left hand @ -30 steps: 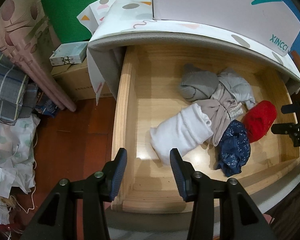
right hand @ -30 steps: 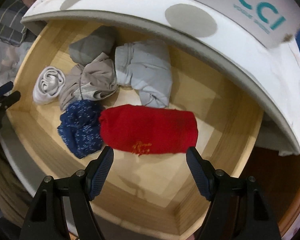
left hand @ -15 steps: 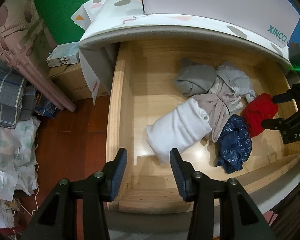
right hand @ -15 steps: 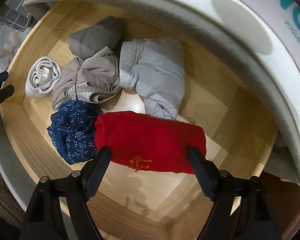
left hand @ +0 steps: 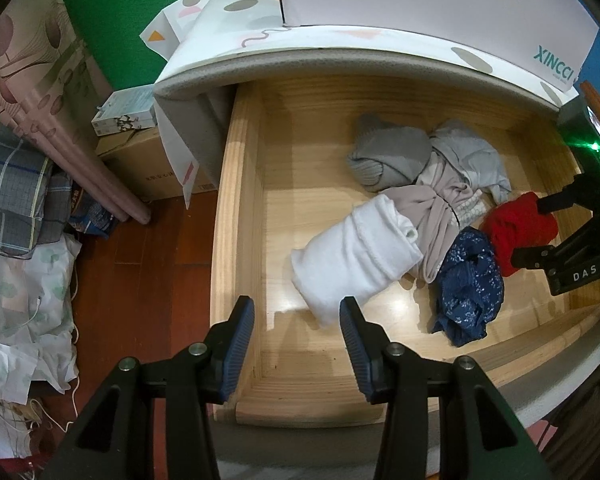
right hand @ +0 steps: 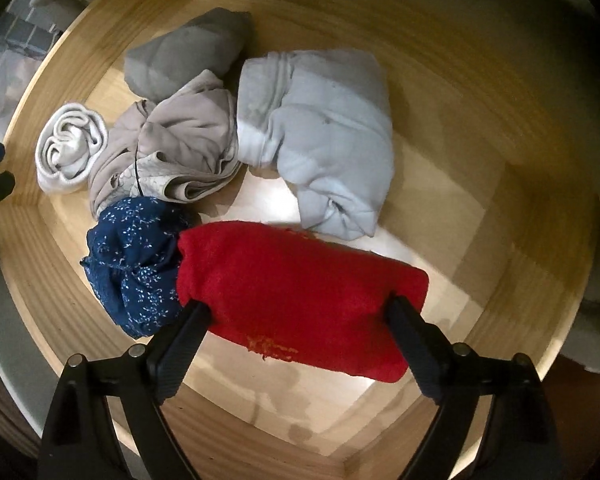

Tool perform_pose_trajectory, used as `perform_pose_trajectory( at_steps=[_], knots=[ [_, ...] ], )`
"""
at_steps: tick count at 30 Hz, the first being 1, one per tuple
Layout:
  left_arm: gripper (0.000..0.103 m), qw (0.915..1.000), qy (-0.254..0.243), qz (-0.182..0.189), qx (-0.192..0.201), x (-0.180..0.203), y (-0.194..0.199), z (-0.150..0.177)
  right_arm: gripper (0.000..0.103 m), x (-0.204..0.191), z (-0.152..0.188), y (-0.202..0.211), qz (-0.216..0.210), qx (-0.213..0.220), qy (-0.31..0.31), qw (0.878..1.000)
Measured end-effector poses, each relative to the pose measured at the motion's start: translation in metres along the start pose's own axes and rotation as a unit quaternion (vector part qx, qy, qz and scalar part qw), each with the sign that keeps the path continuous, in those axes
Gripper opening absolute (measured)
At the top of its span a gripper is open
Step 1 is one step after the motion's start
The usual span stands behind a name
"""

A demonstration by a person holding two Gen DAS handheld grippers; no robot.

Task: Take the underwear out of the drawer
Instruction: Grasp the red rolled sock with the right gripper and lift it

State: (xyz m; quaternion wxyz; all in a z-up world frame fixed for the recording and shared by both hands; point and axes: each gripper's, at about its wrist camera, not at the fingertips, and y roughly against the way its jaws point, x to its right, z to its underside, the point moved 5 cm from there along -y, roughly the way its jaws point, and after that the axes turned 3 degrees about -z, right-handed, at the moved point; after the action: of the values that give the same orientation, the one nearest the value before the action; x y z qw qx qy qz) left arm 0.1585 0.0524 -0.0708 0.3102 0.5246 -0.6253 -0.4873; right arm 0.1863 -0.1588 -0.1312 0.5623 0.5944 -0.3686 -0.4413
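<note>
the right tool (right hand: 296,308) straddles the red rolled underwear (right hand: 300,292) in the wooden drawer (left hand: 236,208), its jaws opening wide, not yet pressing. the left tool (left hand: 296,332) hovers narrow and empty over the drawer's near corner.

Dim, fisheye-warped edges, glare on wood

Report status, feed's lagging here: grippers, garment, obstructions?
Right gripper jaws opening, straddling red rolled knit garment. Left gripper open, empty. Navy speckled bundle touching red roll.
</note>
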Motion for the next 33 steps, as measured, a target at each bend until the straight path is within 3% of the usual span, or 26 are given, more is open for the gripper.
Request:
perform_pose_trajectory(
  at_steps=[6,8,10,15,21,23,24,27,33],
  knots=[
    [0.045,1.0,-0.003,-0.001,0.003,0.001,0.001,0.001,0.088,-0.001,0.013,-0.009,0.013,-0.03,0.003,0.999],
    [0.045,1.0,-0.003,-0.001,0.003,0.001,0.001,0.001,0.088,-0.002,0.022,-0.02,0.046,-0.056,0.009,0.997],
    [0.045,1.0,-0.002,0.0,0.004,0.001,0.001,0.001,0.088,-0.005,0.025,-0.022,0.062,-0.053,0.02,0.996],
    [0.045,1.0,-0.001,0.002,0.005,0.0,0.002,0.001,0.087,-0.006,0.023,-0.007,0.053,-0.031,0.026,0.998],
    [0.045,1.0,0.001,0.002,0.005,0.0,0.002,0.0,0.087,0.001,0.002,-0.006,0.062,-0.012,0.029,0.998],
    [0.045,1.0,0.001,0.003,0.004,0.0,0.002,0.0,0.084,0.002,-0.001,-0.011,0.058,-0.009,0.022,0.998],
    [0.045,1.0,0.001,0.003,0.004,0.0,0.002,0.0,0.075,0.006,0.0,-0.009,0.054,-0.005,0.019,0.998],
    [0.045,1.0,-0.001,0.003,0.002,0.0,0.002,0.001,0.065,0.003,0.002,-0.009,0.044,-0.007,0.009,0.999],
    [0.045,0.9999,-0.006,0.011,-0.006,0.003,-0.001,0.002,0.058,0.005,0.021,-0.014,0.041,-0.035,-0.023,0.998]
  ],
)
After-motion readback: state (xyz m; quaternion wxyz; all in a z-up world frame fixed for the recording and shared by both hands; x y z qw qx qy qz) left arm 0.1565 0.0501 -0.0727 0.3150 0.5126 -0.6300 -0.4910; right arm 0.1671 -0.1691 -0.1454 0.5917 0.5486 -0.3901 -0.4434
